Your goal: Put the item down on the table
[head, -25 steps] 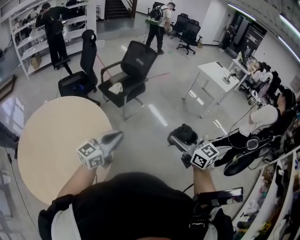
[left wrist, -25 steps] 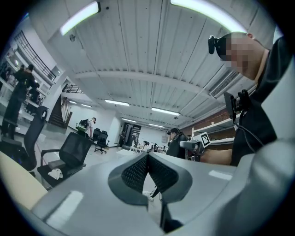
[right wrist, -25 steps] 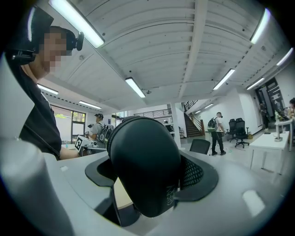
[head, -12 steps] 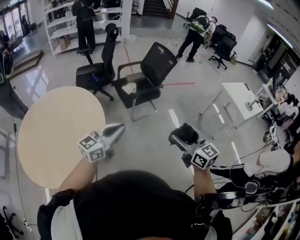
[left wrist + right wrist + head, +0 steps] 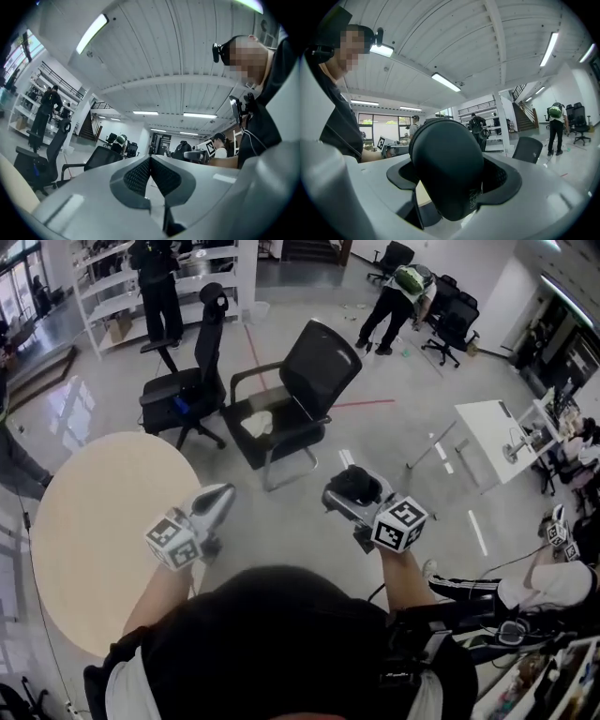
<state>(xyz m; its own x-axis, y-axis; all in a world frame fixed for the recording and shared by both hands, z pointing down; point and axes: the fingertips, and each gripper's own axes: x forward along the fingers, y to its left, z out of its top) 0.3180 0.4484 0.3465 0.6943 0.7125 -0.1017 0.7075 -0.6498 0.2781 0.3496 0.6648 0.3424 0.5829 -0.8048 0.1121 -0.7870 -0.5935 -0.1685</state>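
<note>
My right gripper (image 5: 349, 493) is shut on a black rounded case (image 5: 357, 486), held level above the floor; in the right gripper view the black case (image 5: 449, 173) fills the space between the jaws. To its left my left gripper (image 5: 219, 501) points forward with its jaws pressed together and nothing in them (image 5: 151, 172). The round light-wood table (image 5: 84, 531) lies at the lower left, its edge just left of the left gripper. Both grippers hang beside the table, not over it.
A black mesh chair (image 5: 295, 390) with a pale cloth on its seat stands ahead, a second black chair (image 5: 187, 385) to its left. White shelving (image 5: 169, 268) with a person is at the back; a white desk (image 5: 497, 427) stands right. People stand and sit around.
The view has swung leftward: the table and chairs shifted right and nearer. Both grippers moved sideways with the body, the right still holding the black case, the left still shut.
</note>
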